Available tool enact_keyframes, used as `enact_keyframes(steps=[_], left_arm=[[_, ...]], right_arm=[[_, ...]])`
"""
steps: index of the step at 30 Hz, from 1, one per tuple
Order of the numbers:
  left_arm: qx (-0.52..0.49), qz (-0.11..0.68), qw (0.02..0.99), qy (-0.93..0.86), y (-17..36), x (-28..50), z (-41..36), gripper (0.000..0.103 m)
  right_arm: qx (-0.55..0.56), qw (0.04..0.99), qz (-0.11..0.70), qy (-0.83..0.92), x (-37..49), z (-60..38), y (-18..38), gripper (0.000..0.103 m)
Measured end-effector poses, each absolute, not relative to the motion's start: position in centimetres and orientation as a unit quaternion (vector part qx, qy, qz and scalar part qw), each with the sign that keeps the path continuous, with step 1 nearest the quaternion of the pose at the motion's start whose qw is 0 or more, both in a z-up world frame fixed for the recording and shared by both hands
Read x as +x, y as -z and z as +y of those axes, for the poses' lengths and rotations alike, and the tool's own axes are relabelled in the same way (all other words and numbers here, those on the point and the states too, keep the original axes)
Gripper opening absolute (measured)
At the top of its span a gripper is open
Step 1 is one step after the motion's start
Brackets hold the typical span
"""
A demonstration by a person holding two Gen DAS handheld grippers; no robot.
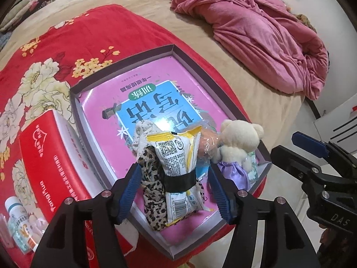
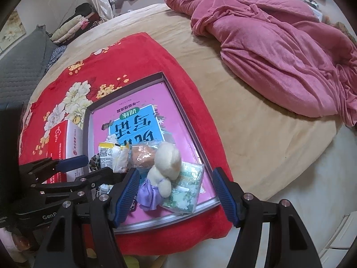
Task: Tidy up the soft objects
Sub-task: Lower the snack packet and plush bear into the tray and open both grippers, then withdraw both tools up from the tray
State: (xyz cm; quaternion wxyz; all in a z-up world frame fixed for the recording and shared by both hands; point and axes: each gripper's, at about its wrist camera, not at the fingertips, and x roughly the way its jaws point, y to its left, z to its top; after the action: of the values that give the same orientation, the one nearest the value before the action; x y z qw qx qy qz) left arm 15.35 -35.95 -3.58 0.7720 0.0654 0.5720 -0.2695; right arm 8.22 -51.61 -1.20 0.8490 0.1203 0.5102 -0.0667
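Note:
A shallow grey tray (image 1: 120,65) (image 2: 125,82) lined with a pink book lies on a red floral blanket (image 1: 67,38). In its near end lie a yellow snack packet (image 1: 178,163) (image 2: 111,156) with a black band, a leopard-print cloth (image 1: 154,201), a wrapped bun (image 1: 206,143) (image 2: 142,156), a cream teddy bear in a purple dress (image 1: 237,143) (image 2: 167,163) and a tissue pack (image 2: 187,192). My left gripper (image 1: 176,192) is open, its fingers on either side of the packet and cloth. My right gripper (image 2: 176,192) is open around the bear and tissue pack.
A red and white box (image 1: 51,156) (image 2: 60,143) stands left of the tray, with small bottles (image 1: 17,218) beside it. A crumpled pink blanket (image 1: 256,29) (image 2: 279,51) lies on the beige bed at the back right. The bed edge and floor are at the right.

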Motion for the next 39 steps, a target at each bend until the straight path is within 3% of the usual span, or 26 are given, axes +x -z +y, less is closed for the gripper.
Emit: enact_keyframes(steps=[11, 39], left_arm=[[0.058, 0.558, 0.783, 0.267, 1.5, 14.4, -34.5, 0.075], [0.033, 0.5, 0.825, 0.263, -5.6, 11.3, -28.9, 0.078]], right_arm=[[0.11, 0.856, 0.501, 0.066, 7.9, -50.2, -0.1, 0.067], [0.108, 0.878, 0.458, 0.089, 6.6, -47.4, -4.9, 0.071]])
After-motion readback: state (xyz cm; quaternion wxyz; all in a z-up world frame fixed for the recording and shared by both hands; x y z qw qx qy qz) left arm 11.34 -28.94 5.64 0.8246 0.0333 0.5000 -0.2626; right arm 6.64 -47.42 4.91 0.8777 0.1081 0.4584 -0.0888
